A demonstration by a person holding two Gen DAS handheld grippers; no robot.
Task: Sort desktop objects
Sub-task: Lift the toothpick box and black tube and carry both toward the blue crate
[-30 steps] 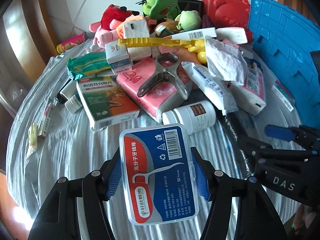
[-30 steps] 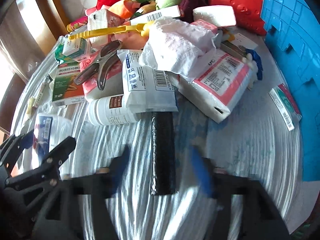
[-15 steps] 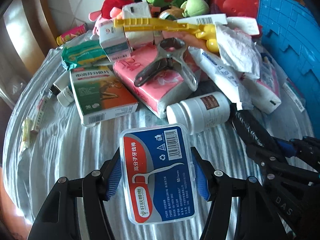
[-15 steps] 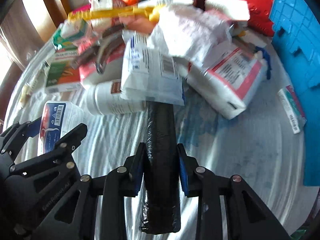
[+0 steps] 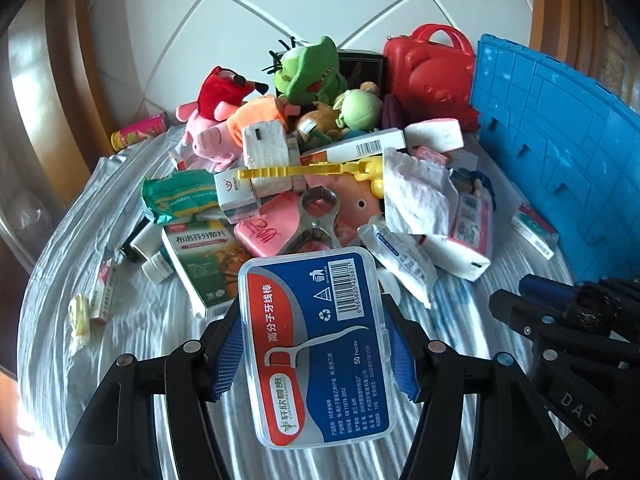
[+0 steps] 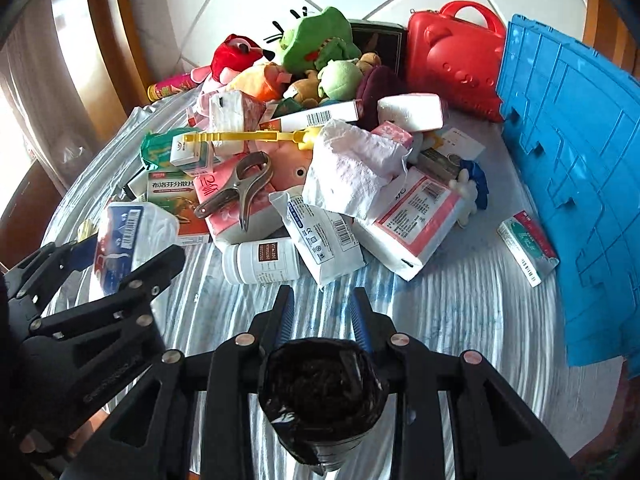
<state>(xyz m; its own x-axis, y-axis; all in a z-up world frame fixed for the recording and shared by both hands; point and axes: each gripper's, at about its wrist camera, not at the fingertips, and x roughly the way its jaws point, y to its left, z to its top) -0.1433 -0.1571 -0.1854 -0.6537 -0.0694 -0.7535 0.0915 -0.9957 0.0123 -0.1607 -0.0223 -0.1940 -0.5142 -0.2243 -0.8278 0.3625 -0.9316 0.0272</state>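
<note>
A clear floss-pick box [image 5: 316,344] with a blue and red label sits upright between the blue pads of my left gripper [image 5: 316,340], which is shut on it above the striped cloth. The same box [image 6: 128,236] and left gripper [image 6: 96,256] show at the left of the right wrist view. My right gripper [image 6: 322,310] is shut on a black wrapped roll [image 6: 322,396], lifted off the table with one end facing the camera. In the left wrist view the right gripper [image 5: 560,316] holds that roll [image 5: 596,308] at the right edge.
A heap lies ahead: a white pill bottle [image 6: 262,266], a gauze pack [image 6: 320,236], tissue packs [image 6: 416,220], a metal punch [image 6: 240,188], medicine boxes and plush toys [image 6: 316,44]. A red case [image 6: 452,60] stands behind. A blue crate [image 6: 580,160] walls the right side.
My right gripper closed on the black roll and lifted it off the cloth, tilting its end toward the camera. The left gripper rose and pulled back, still holding the floss box.
</note>
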